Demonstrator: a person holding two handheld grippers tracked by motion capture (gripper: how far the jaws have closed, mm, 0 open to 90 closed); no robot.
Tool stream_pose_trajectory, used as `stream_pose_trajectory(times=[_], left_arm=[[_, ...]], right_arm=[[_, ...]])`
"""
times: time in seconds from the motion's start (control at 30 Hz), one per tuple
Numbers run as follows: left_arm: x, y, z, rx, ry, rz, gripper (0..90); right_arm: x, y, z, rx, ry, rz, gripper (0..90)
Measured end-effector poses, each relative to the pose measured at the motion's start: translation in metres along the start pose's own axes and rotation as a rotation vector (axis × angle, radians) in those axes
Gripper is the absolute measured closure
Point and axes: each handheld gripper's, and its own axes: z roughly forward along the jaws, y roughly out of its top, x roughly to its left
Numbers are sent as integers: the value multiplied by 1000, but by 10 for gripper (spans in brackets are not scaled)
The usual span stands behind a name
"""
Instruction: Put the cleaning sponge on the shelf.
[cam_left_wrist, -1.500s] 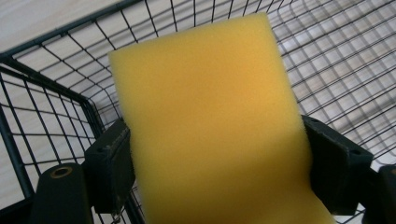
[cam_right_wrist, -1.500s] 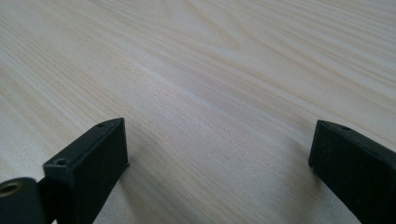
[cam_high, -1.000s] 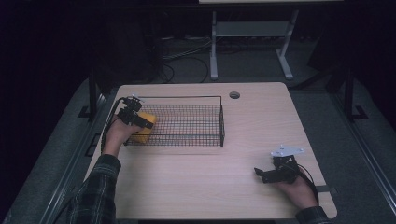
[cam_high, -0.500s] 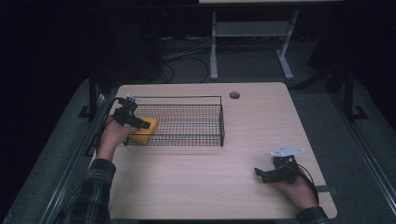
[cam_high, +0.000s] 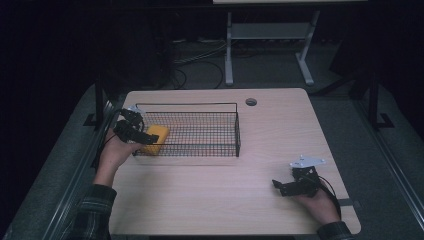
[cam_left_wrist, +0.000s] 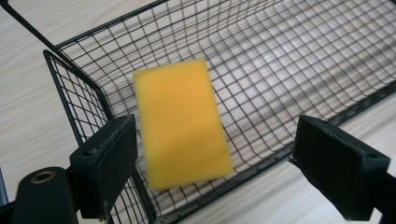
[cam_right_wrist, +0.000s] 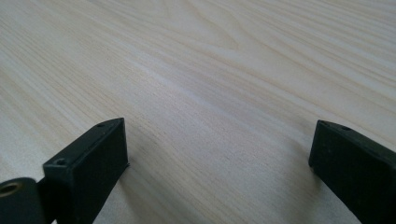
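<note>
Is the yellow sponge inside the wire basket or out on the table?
Inside: the sponge lies on the basket floor mesh, free of the open left gripper.

The black two-jaw left tool (cam_high: 142, 137) is held raised with jaws wide apart; the black two-jaw right tool (cam_high: 282, 186) sits low, jaws also spread.

Sponge (cam_left_wrist: 182, 123): plain yellow. Basket (cam_high: 200, 142): black wire, square grid mesh. Table (cam_high: 240, 200): pale wood with fine grain lines. Both grippers, left (cam_high: 131, 129) and right (cam_high: 295, 186): black. Sleeve (cam_high: 92, 212): dark plaid.
</note>
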Motion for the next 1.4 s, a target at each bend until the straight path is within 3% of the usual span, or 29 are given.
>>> stream_pose_trajectory(times=[0.33, 0.63, 1.0, 1.4], left_arm=[[-19, -27, -16, -22, -4, 6, 136], [-33, -55, -17, -50, -3, 9, 138], [-48, -90, -7, -78, 11, 4, 138], [-57, -118, 9, -65, 4, 5, 138]], right_arm=[[0, 0, 0, 0, 0, 1, 37], [0, 0, 0, 0, -1, 1, 37], [0, 0, 0, 0, -1, 1, 37], [0, 0, 0, 0, -1, 2, 37]])
